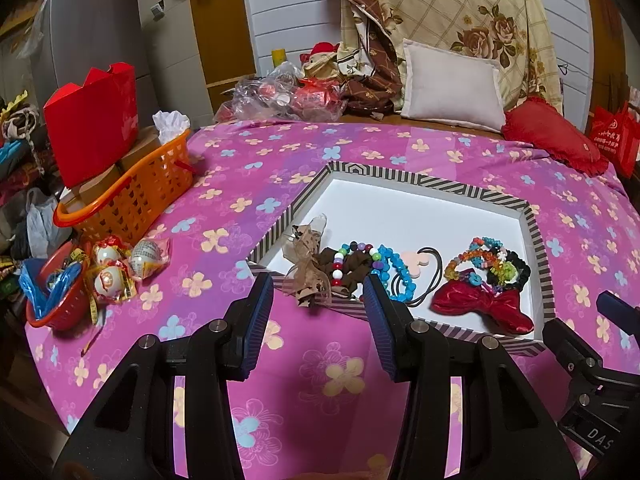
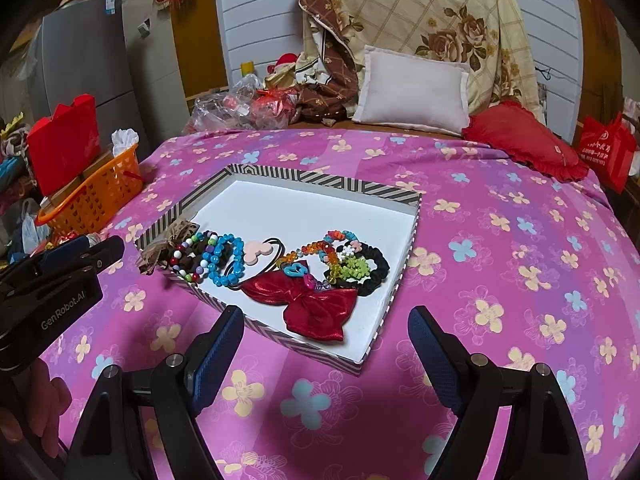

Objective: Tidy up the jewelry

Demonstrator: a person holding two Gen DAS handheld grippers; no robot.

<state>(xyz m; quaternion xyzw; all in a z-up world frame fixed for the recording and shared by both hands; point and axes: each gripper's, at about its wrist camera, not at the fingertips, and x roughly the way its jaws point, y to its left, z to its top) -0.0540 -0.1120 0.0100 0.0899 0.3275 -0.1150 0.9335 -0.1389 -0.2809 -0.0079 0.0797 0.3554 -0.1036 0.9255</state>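
A striped-rim box with a white floor lies on the pink flowered bedspread. Along its near side sit a red bow, a black scrunchie, bright bead bracelets, a blue bead bracelet, a pink flower hair tie and a brown scrunchie. A sheer brown bow hangs over the box's near-left rim. My left gripper stands open just short of that rim, nothing between its fingers. My right gripper stands open before the near corner, empty.
An orange basket with a red box stands at the bedspread's left edge. Wrapped eggs and a red bowl lie near it. Pillows and plastic bags crowd the far side. A hand holds the left gripper.
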